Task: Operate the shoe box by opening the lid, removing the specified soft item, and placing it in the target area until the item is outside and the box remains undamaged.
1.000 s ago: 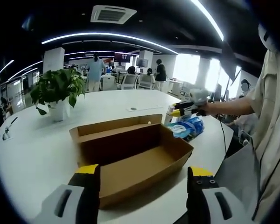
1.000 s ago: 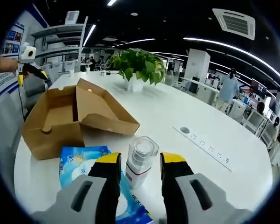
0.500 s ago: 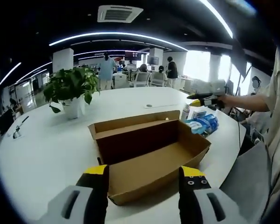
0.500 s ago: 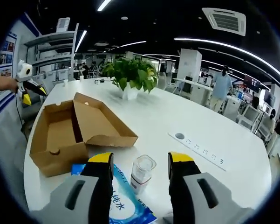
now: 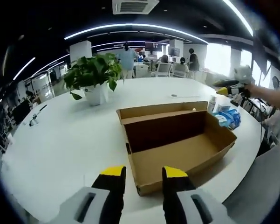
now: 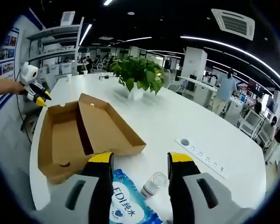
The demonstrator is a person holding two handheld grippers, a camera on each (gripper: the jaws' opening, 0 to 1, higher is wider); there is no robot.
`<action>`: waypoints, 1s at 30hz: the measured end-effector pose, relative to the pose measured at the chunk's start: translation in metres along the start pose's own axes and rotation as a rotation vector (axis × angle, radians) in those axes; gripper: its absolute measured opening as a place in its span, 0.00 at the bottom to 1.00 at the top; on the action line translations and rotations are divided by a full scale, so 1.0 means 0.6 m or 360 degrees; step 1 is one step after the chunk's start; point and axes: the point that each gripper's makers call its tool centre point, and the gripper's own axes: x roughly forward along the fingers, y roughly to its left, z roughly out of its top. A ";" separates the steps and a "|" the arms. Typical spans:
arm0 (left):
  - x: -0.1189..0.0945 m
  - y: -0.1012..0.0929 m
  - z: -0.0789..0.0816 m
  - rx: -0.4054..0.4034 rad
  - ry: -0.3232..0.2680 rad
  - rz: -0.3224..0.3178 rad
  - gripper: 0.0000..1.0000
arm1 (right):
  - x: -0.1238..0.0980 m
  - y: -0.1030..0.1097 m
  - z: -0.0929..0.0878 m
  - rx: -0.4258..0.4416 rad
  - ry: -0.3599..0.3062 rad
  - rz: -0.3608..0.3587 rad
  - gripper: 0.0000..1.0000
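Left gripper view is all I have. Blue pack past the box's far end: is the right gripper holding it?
Observer: No. In the right gripper view the right gripper is open, and the blue pack lies flat on the table between its jaws, ungripped.
Operator: Any label on it?
Observer: Yes, white print reading "EDI" with Chinese characters beneath.
Operator: Anything crowding the pack?
Observer: A small clear bottle sits close by the pack's edge, toward the jaw away from the shoe box. I cannot tell whether they touch.
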 end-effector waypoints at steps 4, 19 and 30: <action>0.007 0.007 -0.008 -0.0036 0.0033 0.0021 0.25 | 0.013 0.004 0.007 0.0008 0.0029 0.0001 0.42; 0.030 0.023 -0.036 -0.0283 0.0143 0.0072 0.06 | 0.072 0.029 0.007 0.0152 0.0182 0.0053 0.38; 0.031 0.022 -0.040 -0.0302 0.0147 0.0093 0.04 | 0.125 0.029 -0.016 0.0310 0.0317 0.0048 0.36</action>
